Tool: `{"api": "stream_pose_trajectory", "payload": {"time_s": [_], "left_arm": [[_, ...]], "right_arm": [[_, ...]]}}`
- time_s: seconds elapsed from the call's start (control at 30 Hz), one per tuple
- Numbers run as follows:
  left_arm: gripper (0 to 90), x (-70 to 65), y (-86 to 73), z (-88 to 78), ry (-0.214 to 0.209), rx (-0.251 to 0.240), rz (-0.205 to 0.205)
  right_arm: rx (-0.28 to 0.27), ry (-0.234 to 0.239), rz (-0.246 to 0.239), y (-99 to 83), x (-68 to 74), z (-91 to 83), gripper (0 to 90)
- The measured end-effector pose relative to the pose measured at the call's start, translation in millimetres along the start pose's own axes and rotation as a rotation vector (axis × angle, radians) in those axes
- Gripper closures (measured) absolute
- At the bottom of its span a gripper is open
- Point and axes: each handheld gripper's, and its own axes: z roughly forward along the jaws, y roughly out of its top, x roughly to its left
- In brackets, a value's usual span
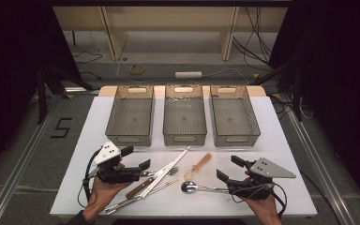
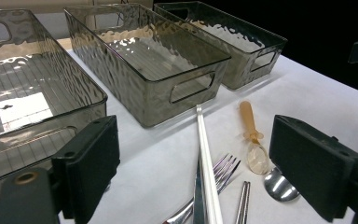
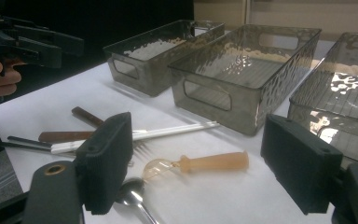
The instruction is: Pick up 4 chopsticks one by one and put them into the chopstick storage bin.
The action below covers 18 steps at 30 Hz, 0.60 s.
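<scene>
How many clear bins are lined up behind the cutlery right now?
3, all empty, in a row across the far half of the table: left bin, middle bin, right bin. None looks hidden.

Left gripper (image 1: 135, 158) sits in a hand (image 1: 104, 189) at bottom left, jaws wide apart; right gripper (image 1: 230, 168) in the other hand (image 1: 262, 206), likewise agape, holding nothing.

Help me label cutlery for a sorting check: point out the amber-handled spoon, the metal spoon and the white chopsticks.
amber-handled spoon (image 3: 214, 162), right gripper view, on the middle of its handle.
metal spoon (image 1: 189, 187), high view, on its bowl.
white chopsticks (image 2: 206, 154), left gripper view, on the shafts about halfway along.
</scene>
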Motion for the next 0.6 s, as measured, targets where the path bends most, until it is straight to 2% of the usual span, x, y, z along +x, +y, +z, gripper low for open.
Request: {"api": "stream_pose_trajectory", "payload": {"time_s": [0.2, 0.37, 0.47, 0.6], "left_arm": [[15.5, -1.0, 0.1, 0.9, 0.003, 0.006, 0.002], [15.6, -2.1, 1.6, 2.5, 0.002, 0.037, 0.011], [15.8, -3.6, 3.2, 5.6, 0.007, 0.075, -0.007], [16.1, -6.8, 8.1, 11.4, 0.024, 0.159, 0.004]], "right_arm": [[-0.001, -0.001, 0.003, 0.2, -0.4, -0.3, 26.4], [0.0, -0.002, 0.005, 0.3, -0.6, -0.3, 26.4], [0.007, 0.001, 0.005, 0.5, -1.0, 0.1, 26.4], [0.014, 0.002, 0.008, 0.8, -1.6, 0.6, 26.4]]}}
